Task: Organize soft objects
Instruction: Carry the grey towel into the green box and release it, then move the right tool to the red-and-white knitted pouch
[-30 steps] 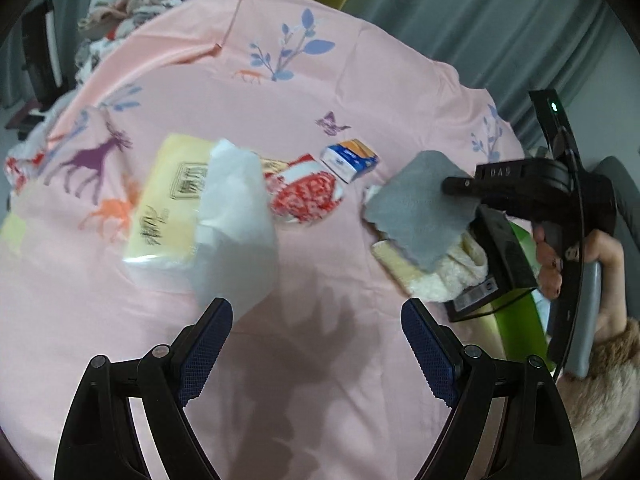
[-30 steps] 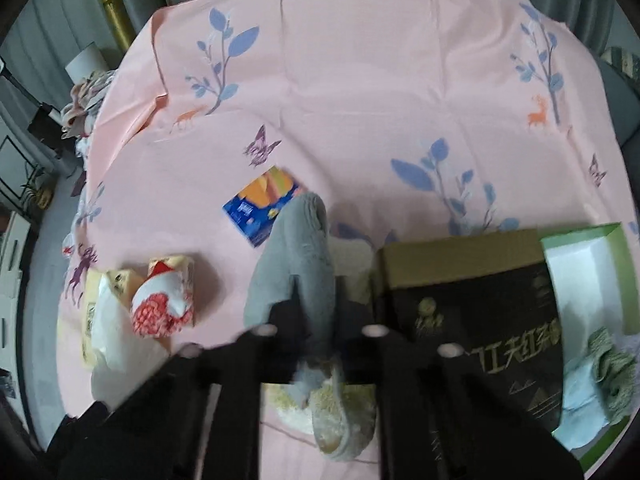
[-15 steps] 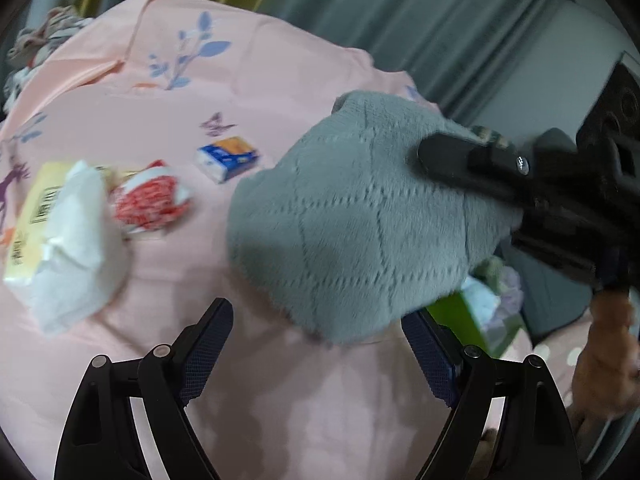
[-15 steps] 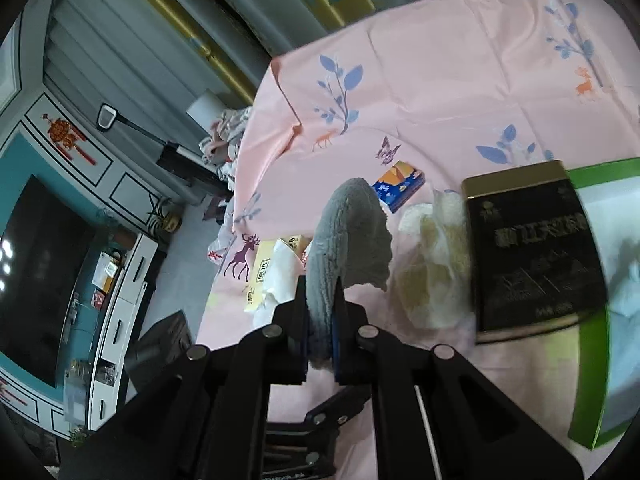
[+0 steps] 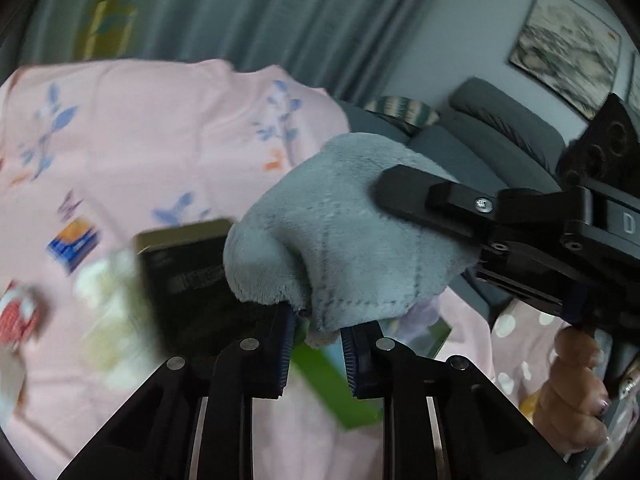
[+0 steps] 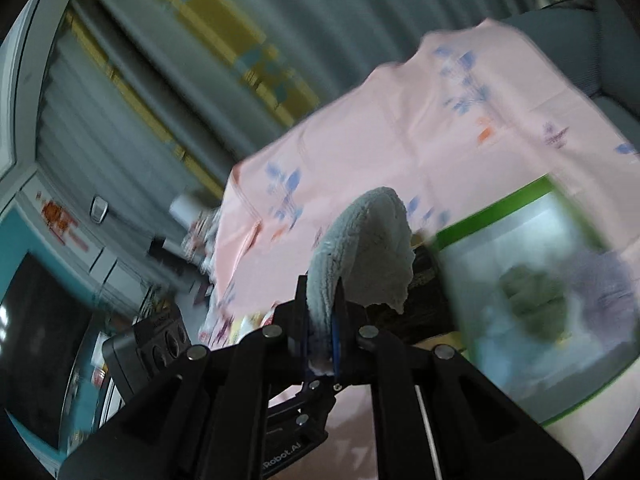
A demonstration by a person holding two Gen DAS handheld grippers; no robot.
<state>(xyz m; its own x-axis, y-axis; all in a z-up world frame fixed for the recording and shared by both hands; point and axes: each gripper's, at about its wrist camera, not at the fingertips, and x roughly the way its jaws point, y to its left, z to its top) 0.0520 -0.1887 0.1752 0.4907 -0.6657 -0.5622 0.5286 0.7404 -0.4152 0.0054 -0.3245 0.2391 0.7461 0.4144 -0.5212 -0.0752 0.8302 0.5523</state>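
Observation:
A grey plush cloth [image 5: 340, 240] hangs in the air above the pink sheet. My right gripper [image 6: 322, 320] is shut on one edge of the cloth [image 6: 360, 248]; its fingers also show from the side in the left wrist view [image 5: 424, 196]. My left gripper [image 5: 318, 334] has its blue pads close together around the cloth's lower corner, and the cloth edge sits between them. A green-rimmed box [image 6: 532, 292] with soft items inside lies to the right, below the cloth.
A black tea box [image 5: 188, 276] lies on the pink sheet [image 5: 140, 140]. A cream fluffy cloth [image 5: 108, 312], a small blue tissue pack [image 5: 72, 246] and a red-patterned pack [image 5: 16, 316] lie to its left. A grey sofa [image 5: 500, 140] stands behind.
My right gripper has lifted the grey cloth off the cream cloth and carried it right toward the green box. My left gripper has moved in and narrowed from wide open onto the cloth's lower corner.

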